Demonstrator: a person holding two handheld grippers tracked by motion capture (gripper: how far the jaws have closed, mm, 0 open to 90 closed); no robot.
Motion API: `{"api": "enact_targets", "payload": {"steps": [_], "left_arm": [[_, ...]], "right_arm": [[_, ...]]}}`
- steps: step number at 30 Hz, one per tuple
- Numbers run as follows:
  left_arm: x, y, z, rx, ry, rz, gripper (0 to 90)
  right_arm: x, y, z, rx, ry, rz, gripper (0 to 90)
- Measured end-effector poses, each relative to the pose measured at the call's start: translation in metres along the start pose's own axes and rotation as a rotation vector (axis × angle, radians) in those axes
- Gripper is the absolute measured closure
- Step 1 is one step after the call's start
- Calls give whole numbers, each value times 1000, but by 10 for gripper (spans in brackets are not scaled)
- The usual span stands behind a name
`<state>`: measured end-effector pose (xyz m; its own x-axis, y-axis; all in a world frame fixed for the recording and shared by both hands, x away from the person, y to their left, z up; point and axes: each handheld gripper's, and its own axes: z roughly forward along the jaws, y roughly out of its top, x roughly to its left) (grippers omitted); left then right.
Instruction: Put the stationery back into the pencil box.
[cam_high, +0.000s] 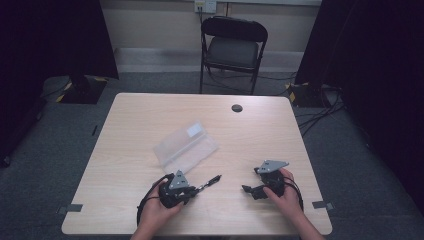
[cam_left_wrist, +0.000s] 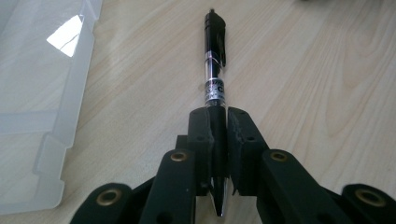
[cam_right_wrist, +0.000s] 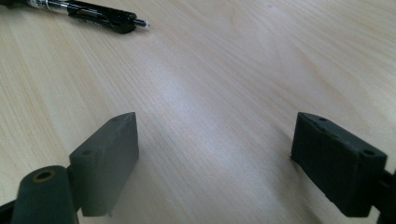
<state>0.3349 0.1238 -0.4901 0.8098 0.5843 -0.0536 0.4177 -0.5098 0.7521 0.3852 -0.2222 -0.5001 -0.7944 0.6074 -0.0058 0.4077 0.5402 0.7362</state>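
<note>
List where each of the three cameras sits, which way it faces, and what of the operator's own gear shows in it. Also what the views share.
High view: above the person's side, looking forward and down on the table; both forearms, left gripper and right gripper enter from below.
Left gripper view: rides the left gripper, looking along jaws shut on the pen, clear plastic case to its left.
Right gripper view: rides the right gripper, jaws wide apart over bare wood.
Shared: the pen and the tabletop show in all three.

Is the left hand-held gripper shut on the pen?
Yes. The left hand-held gripper is shut on the pen: both pads press its barrel, clip end sticking out ahead.
</note>
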Motion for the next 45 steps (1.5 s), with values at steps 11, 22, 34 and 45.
{"api": "enact_targets", "payload": {"steps": [11,22,34,45], "left_arm": [[7,5,-13,-37,-4,-46,806],[16,10,-24,-62,10,-84,806],[26,18,-34,-71,36,-101,806],[36,29,-35,-70,50,-132,806]], "right_arm": [[0,0,0,0,1,-1,143],[0,0,0,0,1,-2,143],[0,0,0,0,1,-2,143],[0,0,0,0,1,-2,143]]}}
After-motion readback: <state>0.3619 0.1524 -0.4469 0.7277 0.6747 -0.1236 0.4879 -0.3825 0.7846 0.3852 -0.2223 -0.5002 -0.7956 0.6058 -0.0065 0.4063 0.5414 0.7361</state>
